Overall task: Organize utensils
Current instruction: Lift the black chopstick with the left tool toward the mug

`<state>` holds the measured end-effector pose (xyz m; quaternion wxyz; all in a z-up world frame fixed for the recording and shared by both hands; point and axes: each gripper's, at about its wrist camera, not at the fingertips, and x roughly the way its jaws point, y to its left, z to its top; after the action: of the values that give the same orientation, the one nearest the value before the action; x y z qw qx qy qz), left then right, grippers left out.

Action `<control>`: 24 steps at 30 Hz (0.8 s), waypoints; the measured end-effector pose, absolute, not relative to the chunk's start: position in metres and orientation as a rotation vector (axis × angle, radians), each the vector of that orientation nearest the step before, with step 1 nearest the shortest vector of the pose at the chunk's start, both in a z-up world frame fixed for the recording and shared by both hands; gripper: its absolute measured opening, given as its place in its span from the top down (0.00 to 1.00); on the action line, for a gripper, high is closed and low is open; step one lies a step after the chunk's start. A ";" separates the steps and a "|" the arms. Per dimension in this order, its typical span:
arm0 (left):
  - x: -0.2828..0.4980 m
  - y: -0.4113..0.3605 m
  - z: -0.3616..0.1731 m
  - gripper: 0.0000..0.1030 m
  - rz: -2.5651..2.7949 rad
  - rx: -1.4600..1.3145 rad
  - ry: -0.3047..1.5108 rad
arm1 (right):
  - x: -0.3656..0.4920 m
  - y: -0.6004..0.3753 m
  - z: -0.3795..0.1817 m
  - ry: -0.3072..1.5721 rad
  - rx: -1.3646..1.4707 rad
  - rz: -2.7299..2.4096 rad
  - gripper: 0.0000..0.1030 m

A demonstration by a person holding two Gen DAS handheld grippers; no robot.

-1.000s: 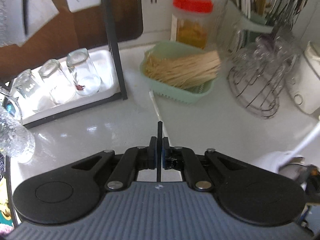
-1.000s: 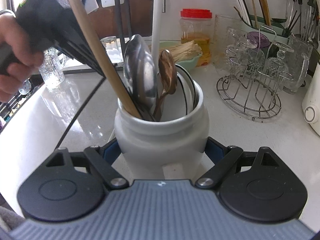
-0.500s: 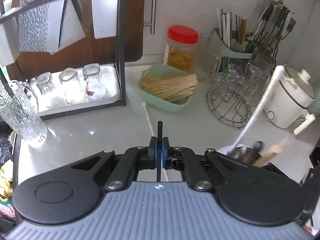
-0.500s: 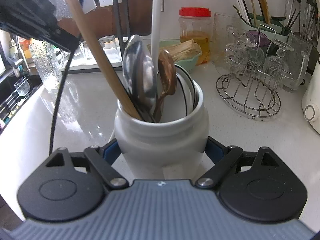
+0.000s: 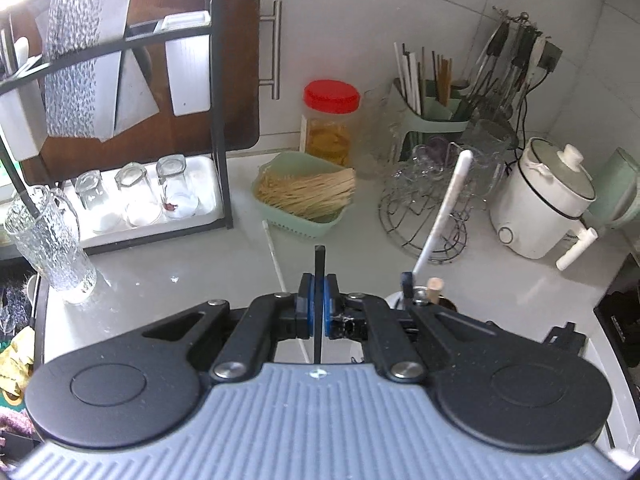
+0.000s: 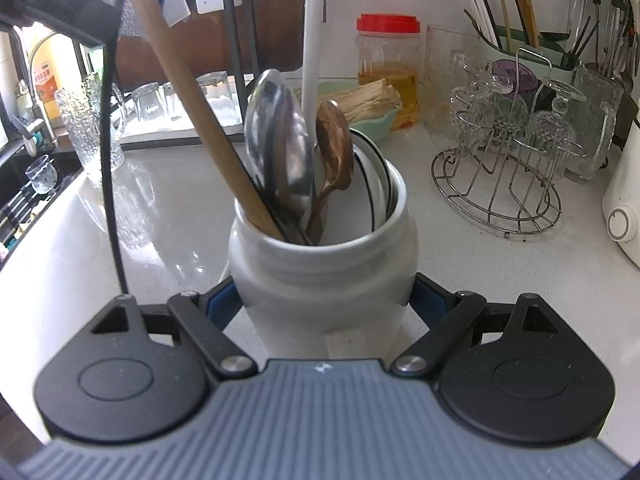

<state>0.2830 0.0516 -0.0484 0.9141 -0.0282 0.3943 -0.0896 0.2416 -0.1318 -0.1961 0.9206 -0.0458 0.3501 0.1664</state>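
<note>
White kitchen counter [image 5: 168, 276], crowded along the wall.
Left gripper [image 5: 319, 312] pinches a thin black stick [image 5: 319, 268]; right gripper [image 6: 325, 304] clasps the white utensil jar [image 6: 324, 276].

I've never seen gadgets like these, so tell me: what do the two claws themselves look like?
Both look alike. The left claw and right claw each have a ribbed grey body, two round black discs, black linkage bars with silver rivets, and blue finger pads. A tiny white mark sits on each grey body. A black cable hangs from the left one.
</note>
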 end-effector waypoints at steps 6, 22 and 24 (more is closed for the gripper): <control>0.277 0.046 -0.037 0.95 -0.187 -0.050 0.809 | 0.240 -0.131 -0.197 0.712 -0.092 0.337 0.12; 0.270 0.044 -0.008 0.95 -0.228 -0.039 0.795 | 0.238 -0.131 -0.198 0.701 -0.100 0.337 0.12; 0.269 0.045 0.000 0.95 -0.237 -0.038 0.792 | 0.238 -0.130 -0.197 0.702 -0.102 0.337 0.12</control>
<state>0.2694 0.0451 -0.0004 0.9156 -0.0184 0.3848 -0.1150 0.2378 -0.1304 -0.1971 0.9239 -0.0495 0.3419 0.1643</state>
